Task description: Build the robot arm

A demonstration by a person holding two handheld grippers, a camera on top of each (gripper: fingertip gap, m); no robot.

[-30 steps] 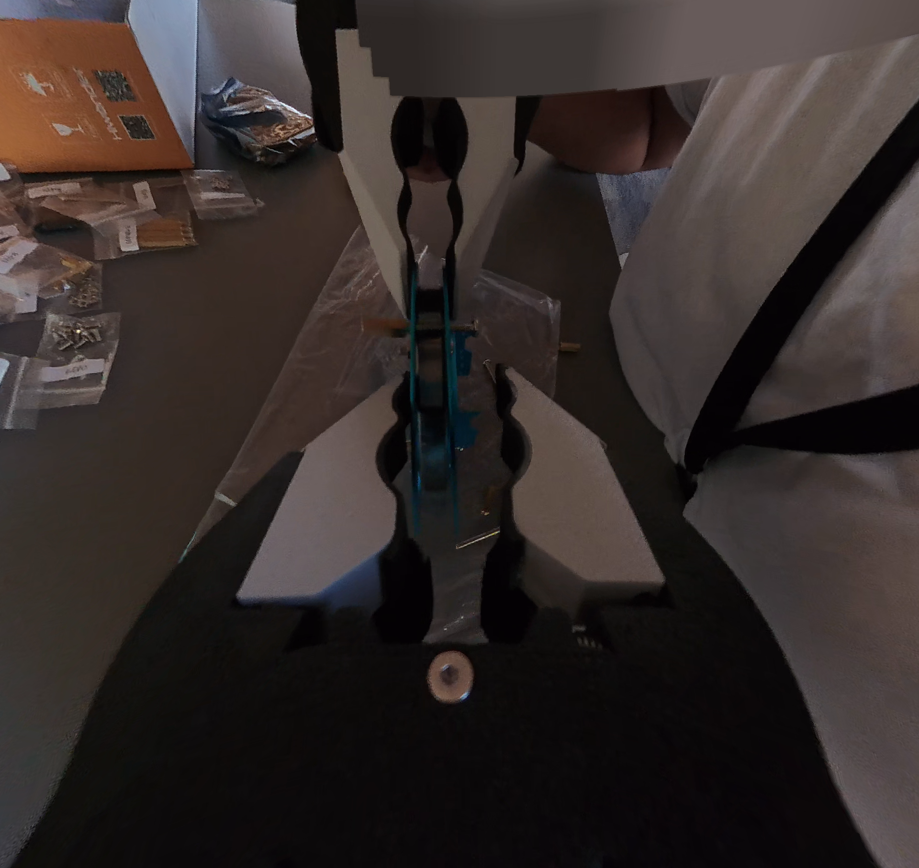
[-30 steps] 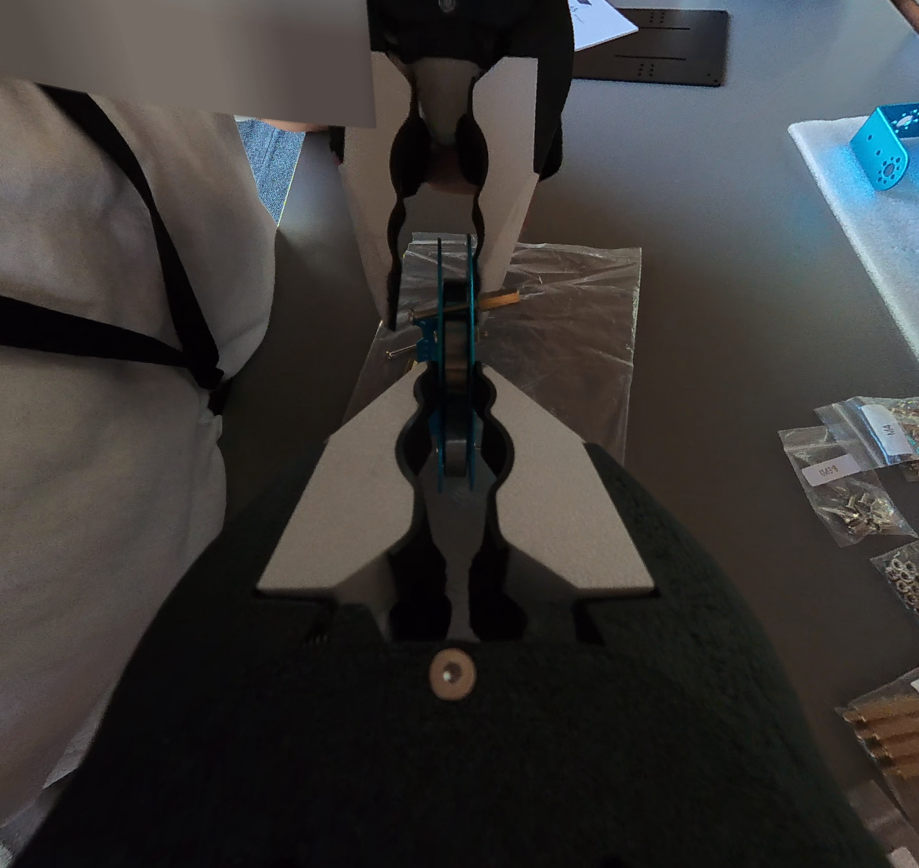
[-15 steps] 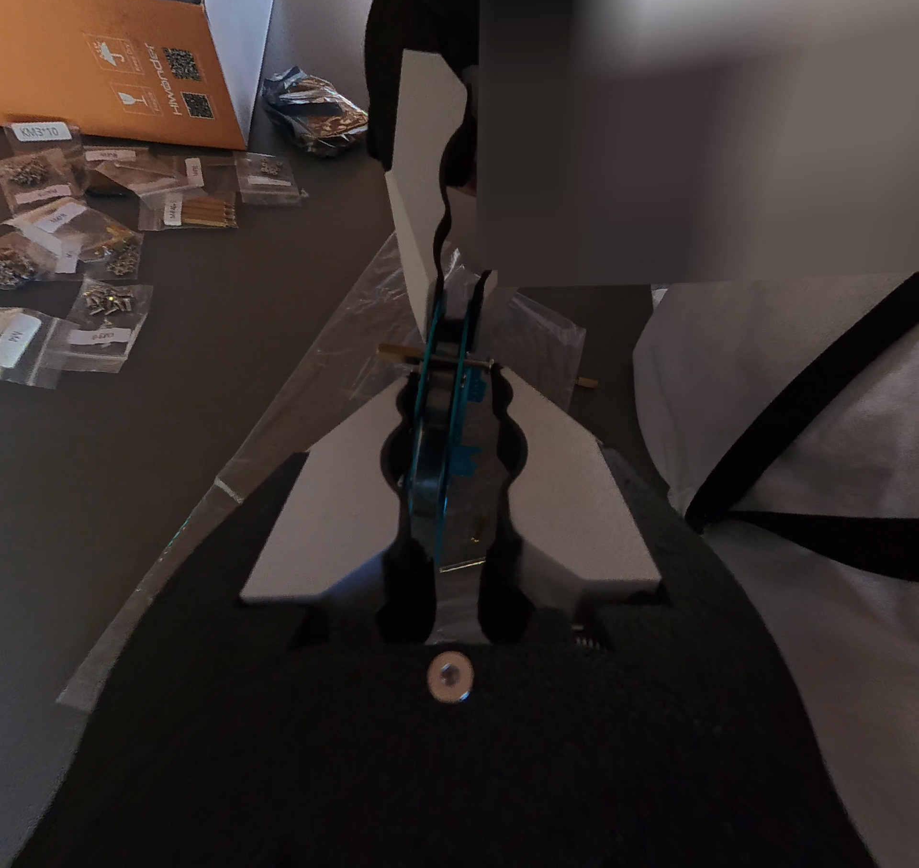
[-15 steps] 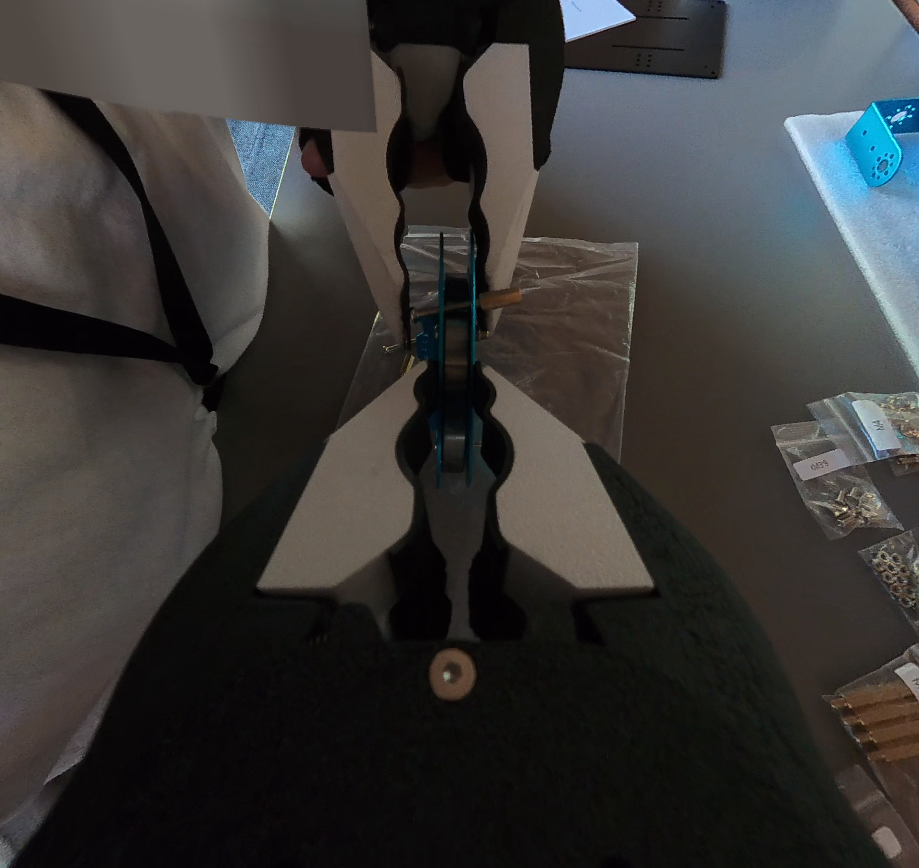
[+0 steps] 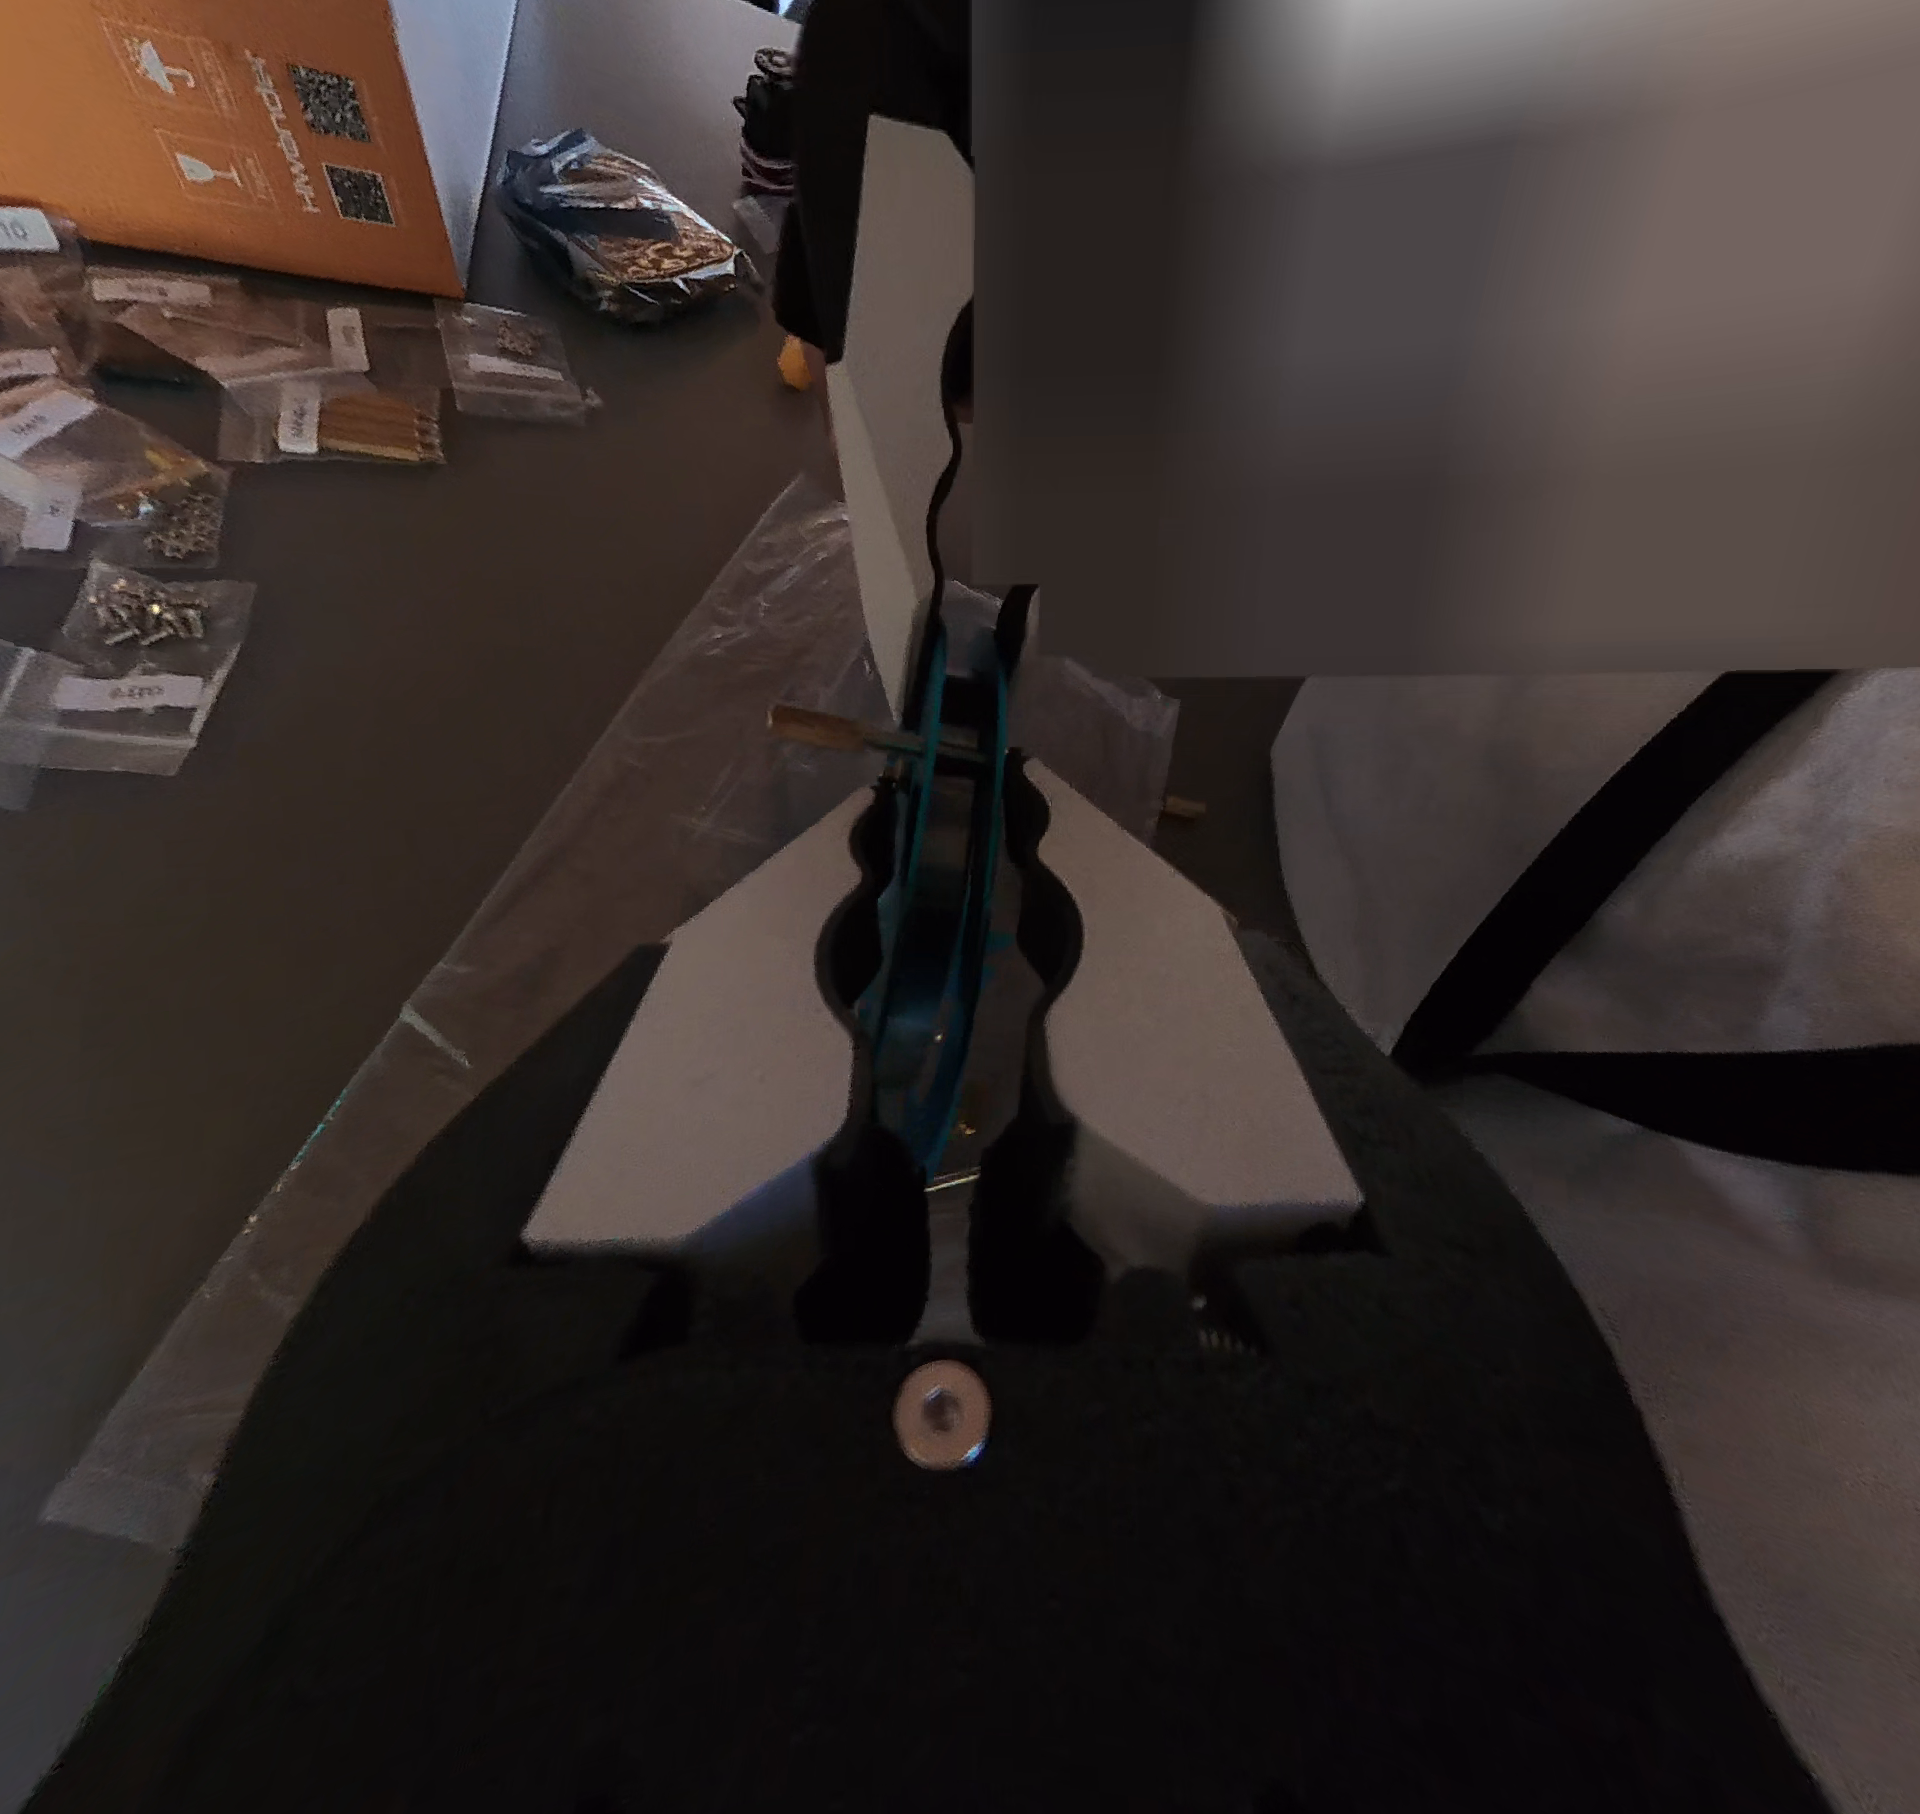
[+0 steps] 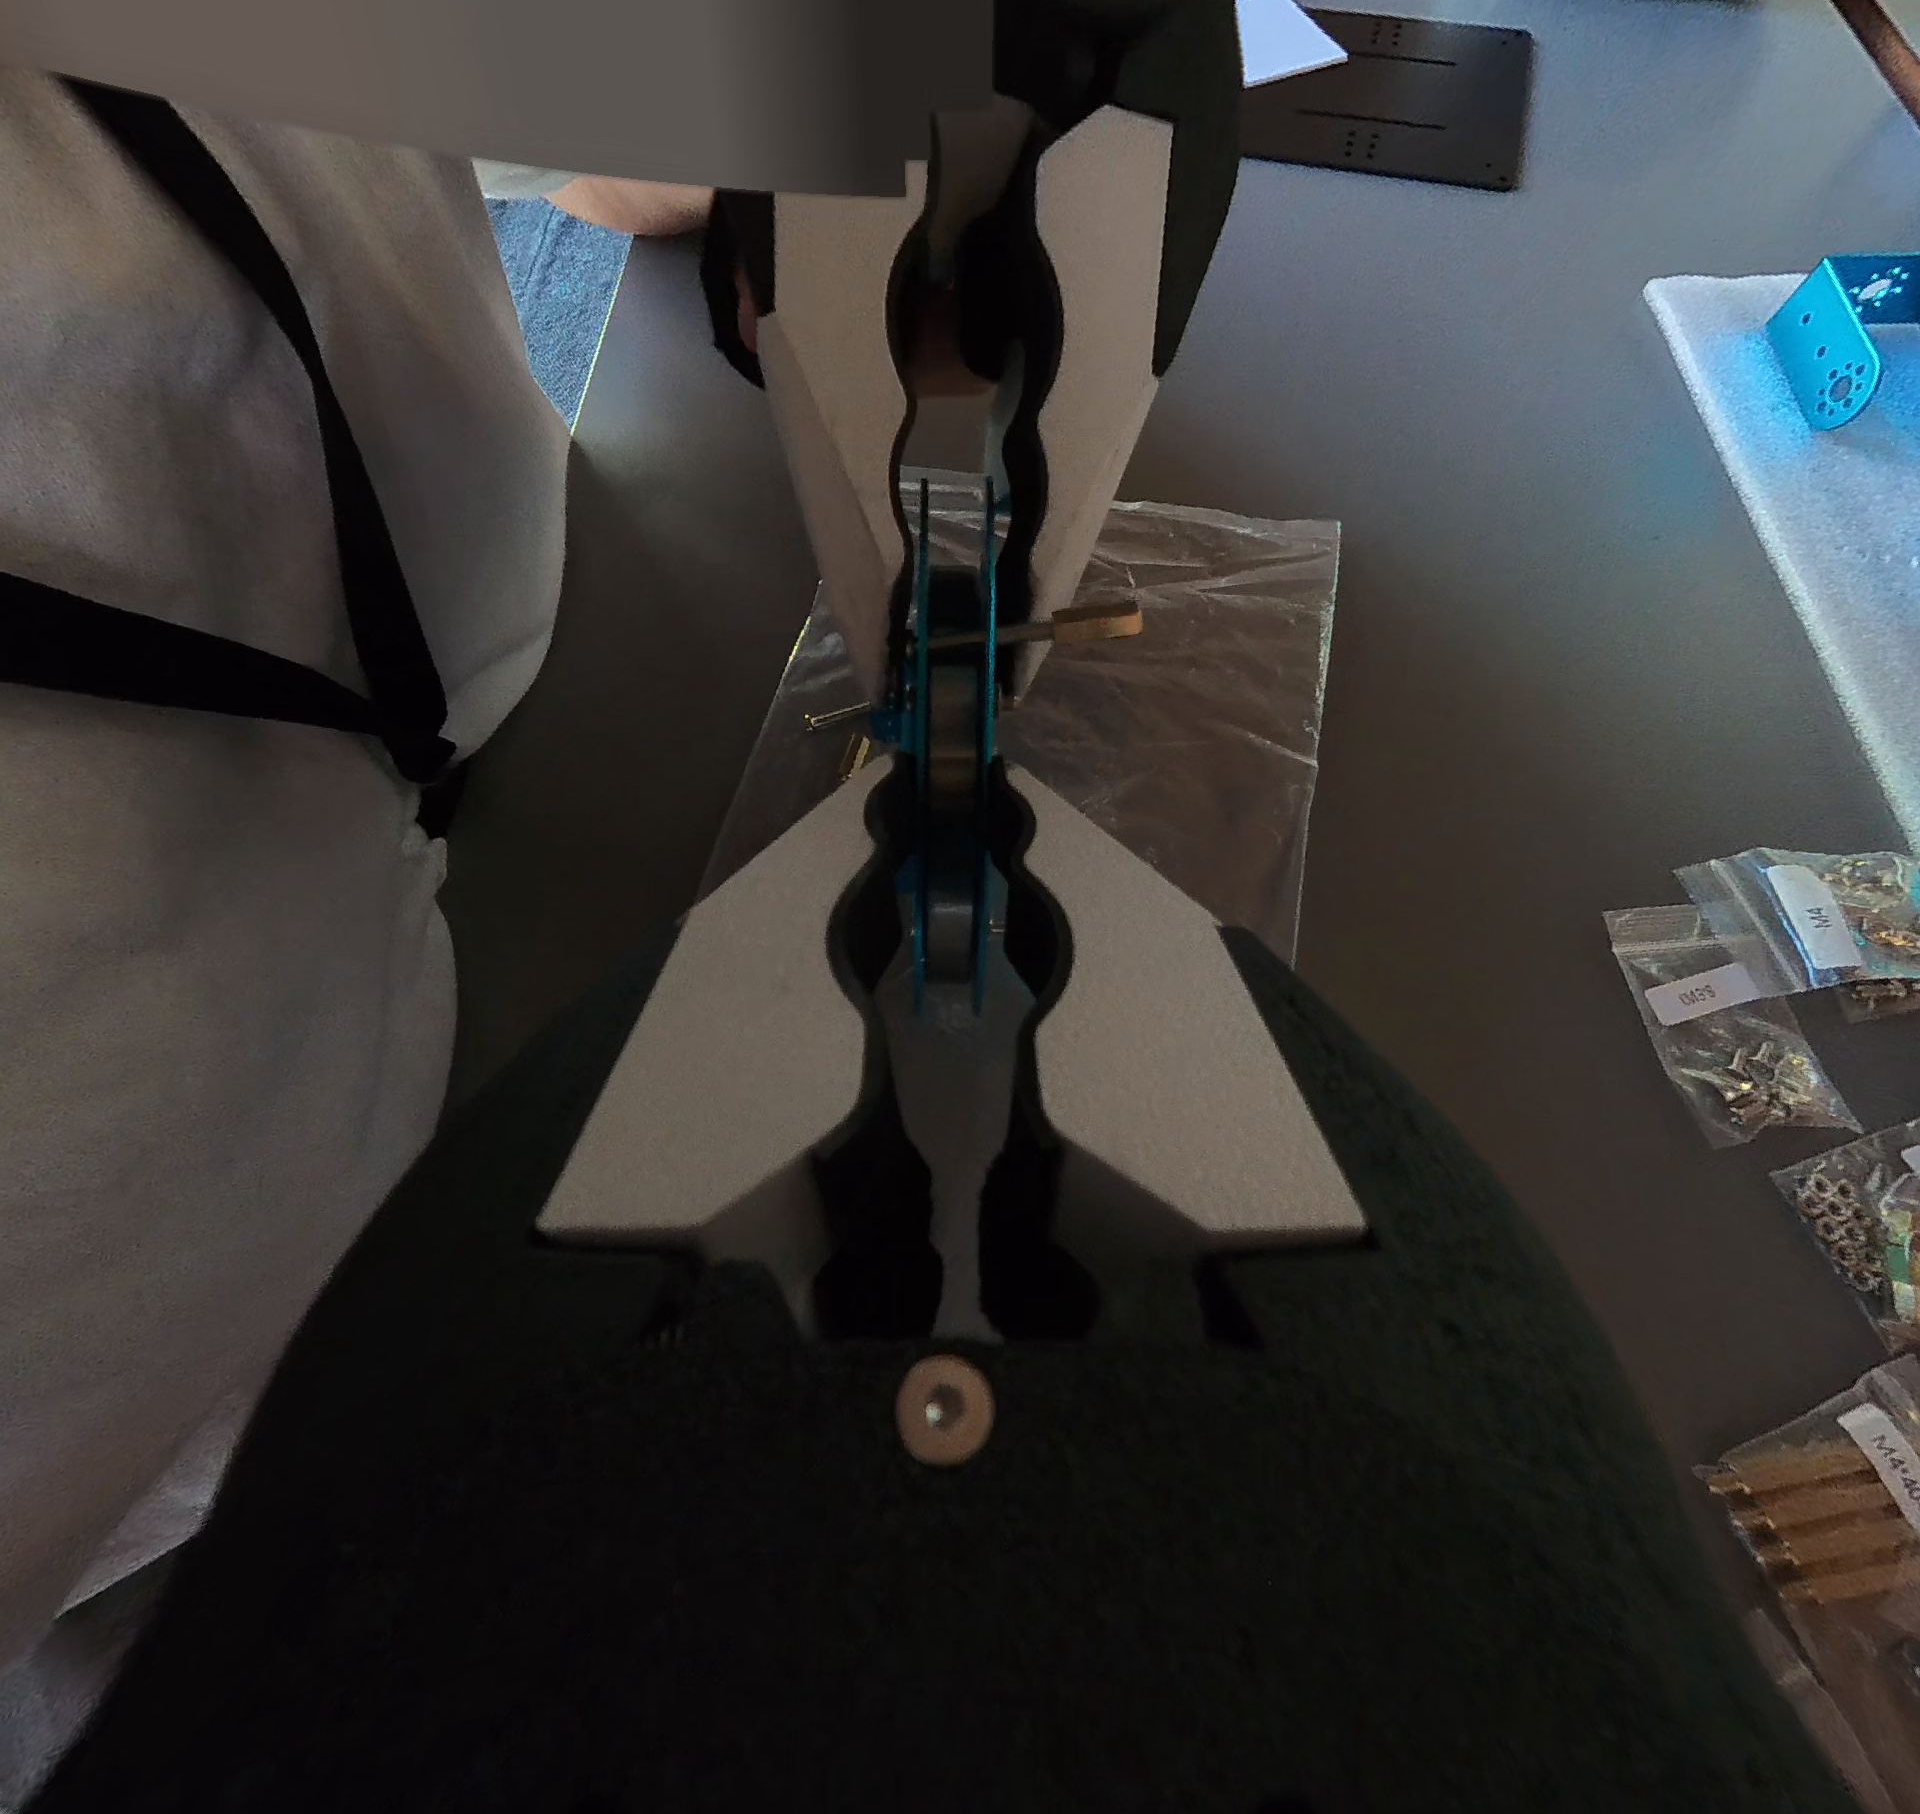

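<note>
Two-ended hold: left gripper (image 5: 951, 808) closed narrow on one end of the blue two-plate assembly (image 5: 935, 943), right gripper (image 6: 940, 777) clamped just as narrowly on the opposite end, fingertips nearly meeting at frame centre in both views. Hangs over the clear plastic bag (image 6: 1195, 642) on the grey table (image 5: 416, 725); cannot tell whether clear of the bag or touching it. Carries a brass standoff (image 6: 1096, 621) jutting sideways on a thin screw, just beside the far fingertips.

Likely troubles, as a judgement:
- Could bow or skew the thin plates under uneven pull or twist.
- Could knock the standoff loose against a fingertip.
- Could slip, given thin edges against wavy pads, and drop among the small parts bags (image 5: 135, 621) at left.
</note>
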